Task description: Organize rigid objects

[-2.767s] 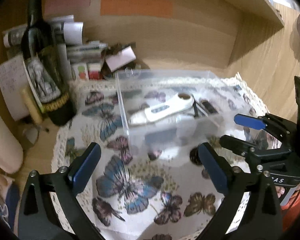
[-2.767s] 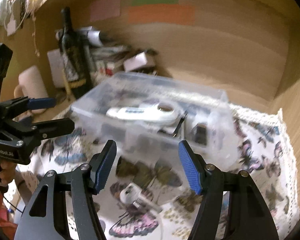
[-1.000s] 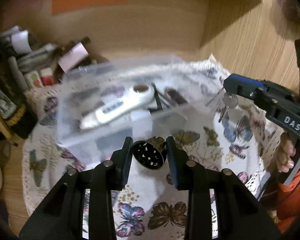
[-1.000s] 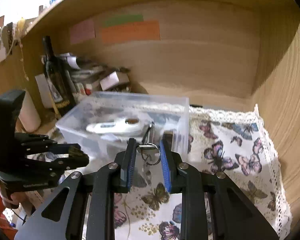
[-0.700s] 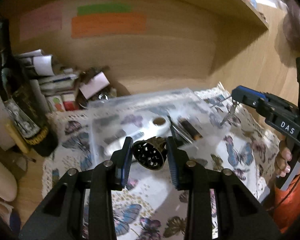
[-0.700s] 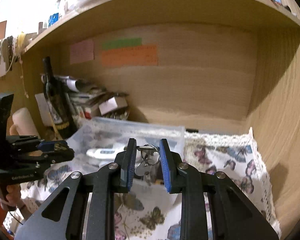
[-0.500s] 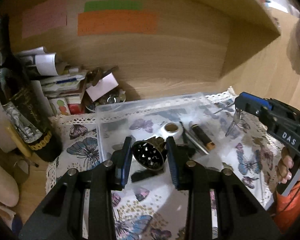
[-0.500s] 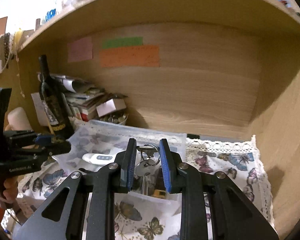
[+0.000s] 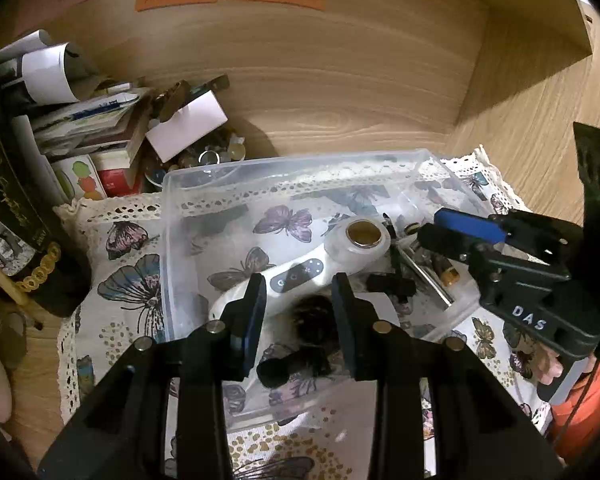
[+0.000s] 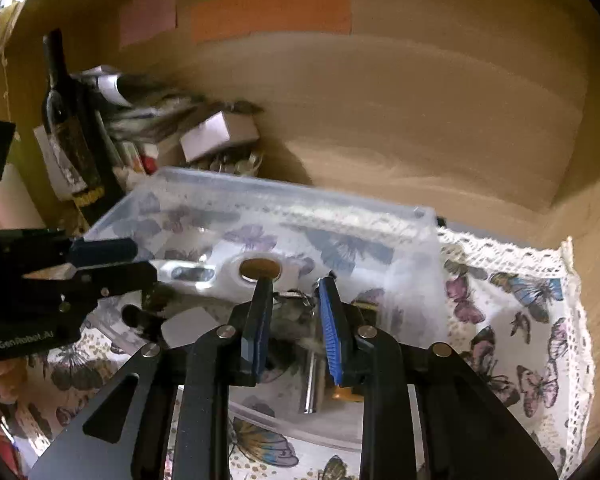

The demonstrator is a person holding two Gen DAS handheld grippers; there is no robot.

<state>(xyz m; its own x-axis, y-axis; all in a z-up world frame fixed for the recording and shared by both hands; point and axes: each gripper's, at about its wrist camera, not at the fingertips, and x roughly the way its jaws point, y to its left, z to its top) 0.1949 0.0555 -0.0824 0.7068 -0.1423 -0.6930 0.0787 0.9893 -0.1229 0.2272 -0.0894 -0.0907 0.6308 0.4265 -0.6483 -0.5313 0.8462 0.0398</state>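
The left gripper (image 9: 298,312) is seen with its jaws parted over the clear plastic bin (image 9: 164,240); the round metal grinder (image 9: 314,318), pinched between them half a second ago, is now blurred below the fingertips, apparently freed inside the bin beside the white handheld device (image 9: 300,276). Whether it has come to rest cannot be told from the blur.

The right gripper (image 10: 294,308) is likewise held above the bin's right end. Its jaws are slightly wider apart than in the earlier frame, and the key bunch (image 10: 296,312) that was clamped there appears smeared between and below the pads; whether any grip remains cannot be told.

Both grippers have been lowered and brought closer to the bin since the earlier frames, so that the bin fills more of each view.

Counted inside the bin: one white device with a brass-coloured disc in its head, one grinder, one key bunch, one silver rod (image 9: 428,280), one small brown cylinder (image 9: 448,276) and a few dark pieces too unclear to number. One bin stands on one butterfly-printed cloth (image 9: 128,280). To the left, one dark wine bottle (image 10: 70,132) is seen upright beside a pile of papers and boxes (image 9: 92,128). Three coloured paper strips (image 10: 268,8) are fixed to the wooden back wall.
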